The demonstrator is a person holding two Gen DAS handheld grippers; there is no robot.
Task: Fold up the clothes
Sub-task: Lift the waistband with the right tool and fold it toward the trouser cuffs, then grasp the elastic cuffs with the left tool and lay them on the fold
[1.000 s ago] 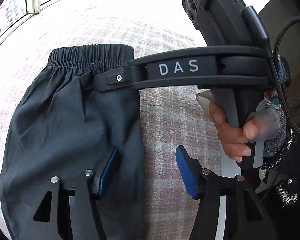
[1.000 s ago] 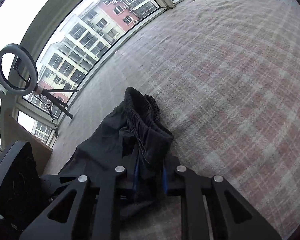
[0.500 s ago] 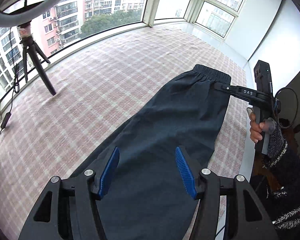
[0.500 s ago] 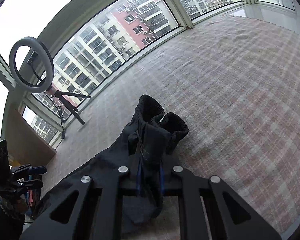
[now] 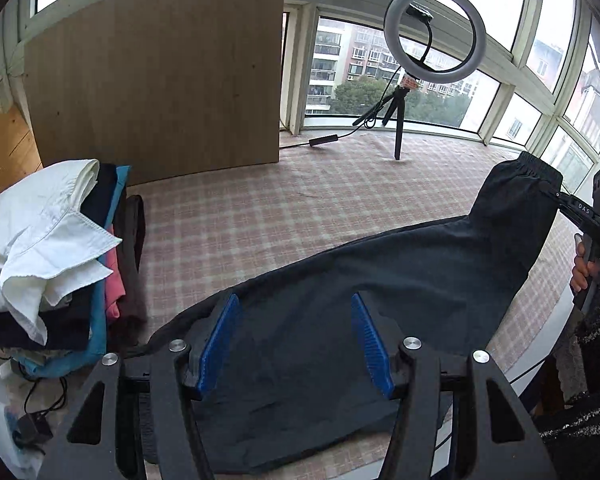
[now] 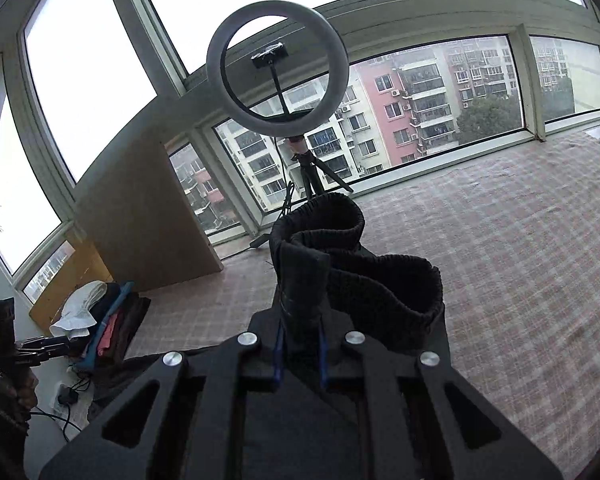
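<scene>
1 pair of dark trousers (image 5: 380, 292) is stretched along the plaid-covered surface (image 5: 260, 216), its long axis running from the near left to the far right, where the waistband (image 6: 340, 264) is clamped and held raised by the right gripper (image 6: 298, 354). The left gripper (image 5: 294, 344) hovers over the near leg end, jaws spread wide and empty, so that end is judged nearer to it. A stack of clothes (image 5: 60, 264) lies at the left.

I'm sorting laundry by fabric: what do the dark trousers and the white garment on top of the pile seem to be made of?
The dark trousers look like a thin, matte woven fabric, perhaps cotton or a synthetic blend: soft creases, a gathered elastic waistband. The white garment looks like crisp woven cotton, with a stitched hem edge; the fibre itself cannot be told. The right claw pinches the waistband.
</scene>
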